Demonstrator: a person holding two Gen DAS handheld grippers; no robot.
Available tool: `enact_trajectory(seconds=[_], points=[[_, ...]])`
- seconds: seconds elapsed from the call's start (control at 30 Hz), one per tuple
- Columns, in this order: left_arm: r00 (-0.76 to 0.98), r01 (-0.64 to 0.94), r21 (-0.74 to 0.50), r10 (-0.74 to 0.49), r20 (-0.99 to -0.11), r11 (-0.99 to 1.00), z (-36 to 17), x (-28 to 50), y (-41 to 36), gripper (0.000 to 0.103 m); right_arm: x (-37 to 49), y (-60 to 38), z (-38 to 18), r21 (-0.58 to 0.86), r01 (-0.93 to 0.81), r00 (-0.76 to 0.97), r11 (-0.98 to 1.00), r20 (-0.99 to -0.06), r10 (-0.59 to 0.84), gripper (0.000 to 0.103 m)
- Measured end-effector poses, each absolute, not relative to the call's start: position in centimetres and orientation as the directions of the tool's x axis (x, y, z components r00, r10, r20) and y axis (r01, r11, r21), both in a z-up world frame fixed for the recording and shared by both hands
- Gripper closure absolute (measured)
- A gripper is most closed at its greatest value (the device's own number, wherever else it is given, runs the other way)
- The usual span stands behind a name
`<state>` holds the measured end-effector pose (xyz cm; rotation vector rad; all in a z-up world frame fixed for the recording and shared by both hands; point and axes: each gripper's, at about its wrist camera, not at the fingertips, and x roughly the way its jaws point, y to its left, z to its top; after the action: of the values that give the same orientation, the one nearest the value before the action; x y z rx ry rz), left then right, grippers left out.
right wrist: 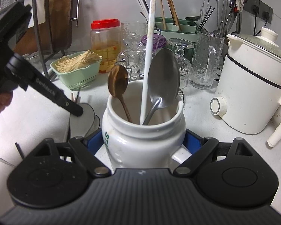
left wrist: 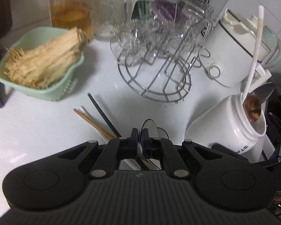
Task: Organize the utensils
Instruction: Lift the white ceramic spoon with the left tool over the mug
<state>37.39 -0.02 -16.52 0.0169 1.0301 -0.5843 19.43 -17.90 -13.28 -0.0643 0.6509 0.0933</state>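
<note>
A white ceramic jar (right wrist: 140,142) sits between my right gripper's (right wrist: 143,140) blue-padded fingers, which are shut on its sides. It holds a copper spoon (right wrist: 118,83), a large steel spoon (right wrist: 164,78) and a long white chopstick (right wrist: 149,56). The jar (left wrist: 226,129) also shows at right in the left wrist view. My left gripper (left wrist: 140,134) is shut on the thin edge of a white spoon (left wrist: 150,127) lying on the counter. Brown chopsticks (left wrist: 92,121) and a black chopstick (left wrist: 103,114) lie beside it. In the right wrist view the left gripper (right wrist: 75,109) touches that spoon (right wrist: 84,118).
A green basket of enoki mushrooms (left wrist: 41,65), a wire rack with glasses (left wrist: 155,61), a red-lidded jar (left wrist: 69,9) and a white electric pot (left wrist: 234,52) stand on the white counter (left wrist: 37,127). A green utensil caddy (right wrist: 176,27) stands at the back.
</note>
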Motion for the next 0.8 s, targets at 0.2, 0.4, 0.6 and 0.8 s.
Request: enact_trajectory(seconds=[0.2,0.4,0.6,0.8], points=[[0.451,0.449,-0.197,-0.411,-0.792,0.872,-14.8,36.2,0.2,0.098,19.4,-17.9,-13.3,-0.033,-0.108,0.792,0.994,-0.606,0.066,0.011],[0.524,0.408,-0.134,-0.352,-0.775,0.903,-13.5,34.7,0.4,0.099,19.4,-17.9,-13.3,-0.034,-0.109,0.79,0.993,-0.609,0.066,0.011],[0.592,0.361,-0.097,-0.308,-0.745,0.927,-12.0,33.4,0.5,0.099,19.5,-17.7,-13.3,-0.038,-0.104,0.788,0.994,-0.612,0.059,0.011],[0.652,0.326,-0.07,-0.278,-0.705,0.943,-10.0,32.0,0.6,0.099,19.5,-17.8,-13.3,-0.039,-0.108,0.786,0.993,-0.615,0.061,0.011]])
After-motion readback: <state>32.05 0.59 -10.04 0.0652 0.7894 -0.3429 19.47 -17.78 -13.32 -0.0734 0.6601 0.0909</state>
